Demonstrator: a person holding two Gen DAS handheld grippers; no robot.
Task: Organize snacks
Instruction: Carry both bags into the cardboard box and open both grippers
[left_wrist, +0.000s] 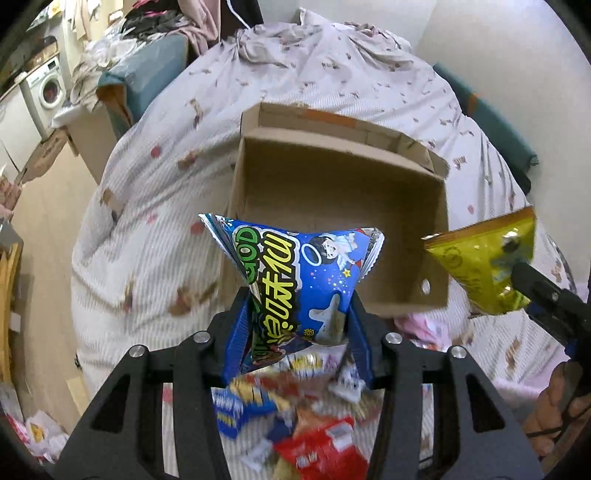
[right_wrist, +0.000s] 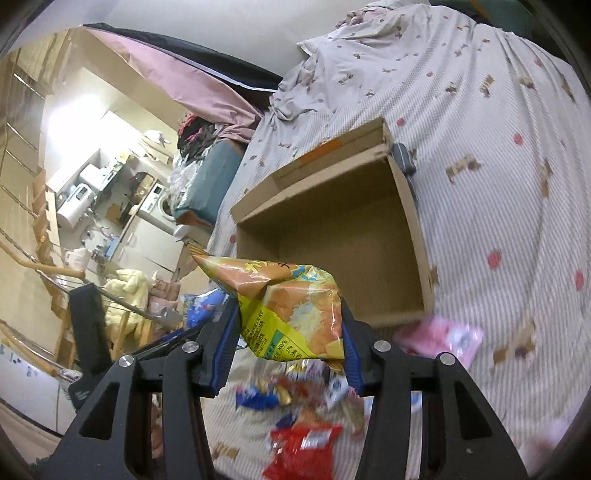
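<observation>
Both fingers clamp bags: blue snack bag (left_wrist: 295, 280), yellow snack bag (right_wrist: 295, 314); cardboard box (left_wrist: 436, 236) beyond.

Pretty cluttered room tbh. A bed (left_wrist: 295, 92) with a striped, patterned duvet fills most of the view, against a plain white wall (left_wrist: 480, 33). Off its far corner sits a white washing machine (left_wrist: 48, 86), clothes piled high (right_wrist: 199, 133), pale wood floor (left_wrist: 48, 206), and a bright kitchen counter (right_wrist: 92, 184).
</observation>
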